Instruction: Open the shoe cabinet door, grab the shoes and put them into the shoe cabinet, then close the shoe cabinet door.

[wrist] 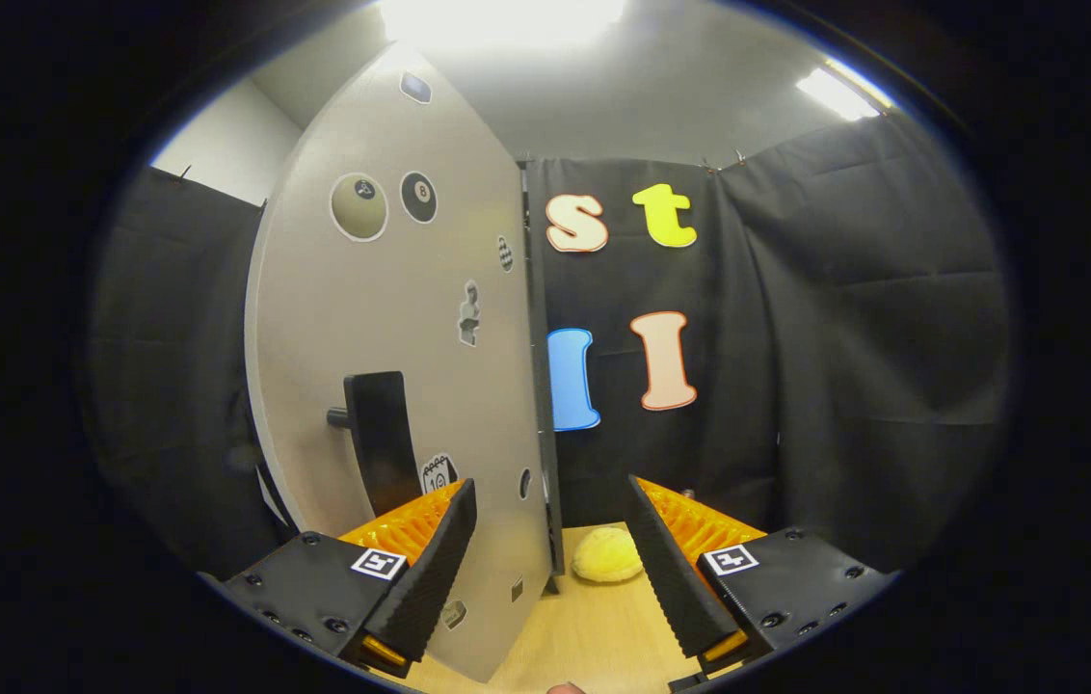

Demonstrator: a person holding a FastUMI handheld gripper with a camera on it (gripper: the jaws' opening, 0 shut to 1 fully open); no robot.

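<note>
My hand-held gripper (550,540) sits at the bottom of the frame with its fingers spread wide and nothing between them but air and the edge of the shoe cabinet door (382,386). The door, a pale grey panel dotted with small stickers (359,205), fills the left centre of the frame and stands swung open, its free edge coming toward me and passing just inside my left finger (435,569). A dark bar handle (380,439) stands off the door's face on a short post, in the lower left of the frame, just above and beyond my left fingertip; the finger is not touching it. My right finger (671,569) is well clear of the door, out over the light wooden table (594,627) that shows at the bottom centre. On that table, beyond and between the fingers and just right of the door's lower edge, lies a soft pale-yellow shoe (607,556), low and rounded, close against the black cloth wall (844,337) that hangs across the right half of the frame. Ceiling lights (839,93) glare at the top and upper right.
</note>
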